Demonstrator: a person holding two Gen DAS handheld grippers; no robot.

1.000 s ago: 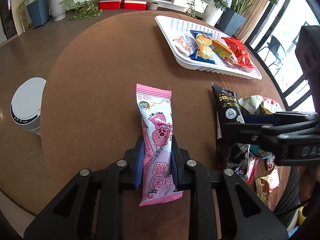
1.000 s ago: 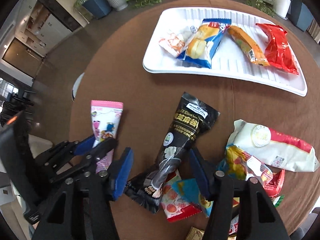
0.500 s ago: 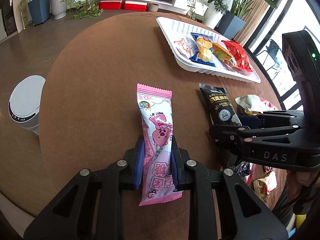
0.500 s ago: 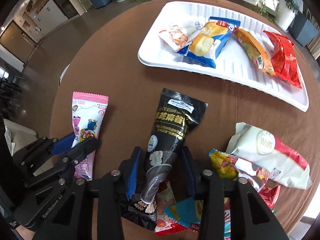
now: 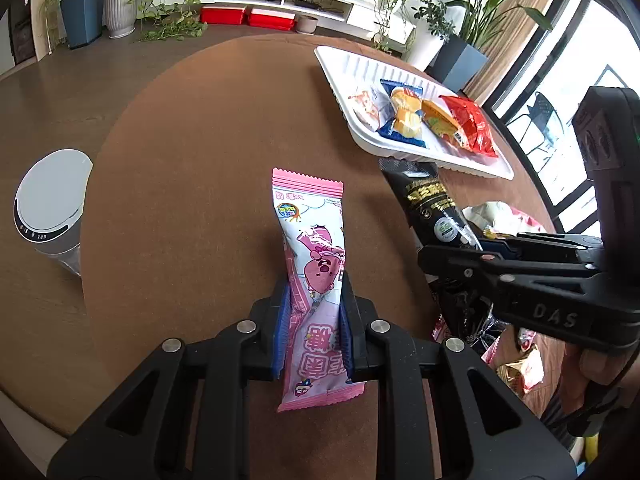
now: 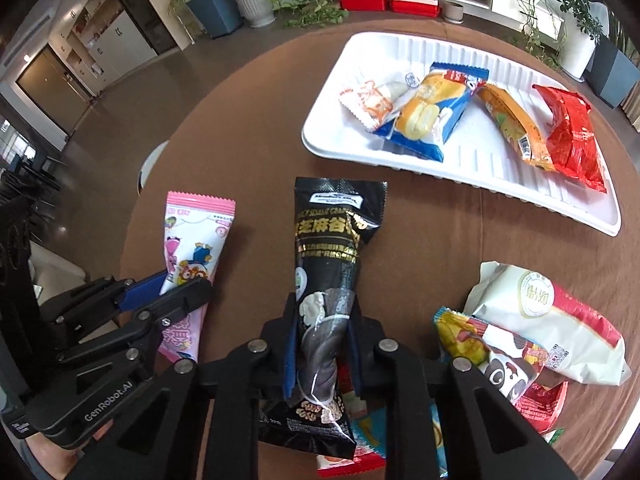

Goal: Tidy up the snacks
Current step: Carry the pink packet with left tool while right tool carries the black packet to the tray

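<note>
Left tongs (image 5: 313, 312) "GenRobot.AI" clamped on pink packet (image 5: 312, 264), right tongs (image 6: 324, 336) "DAS" on black packet (image 6: 332, 248).

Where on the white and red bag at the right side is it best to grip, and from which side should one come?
Probably grip the white and red bag at its upper-left end, coming from the tray side. That end lies free on the table with bare cloth around it. Its near edge touches the yellow packet and lies against the pile.
</note>
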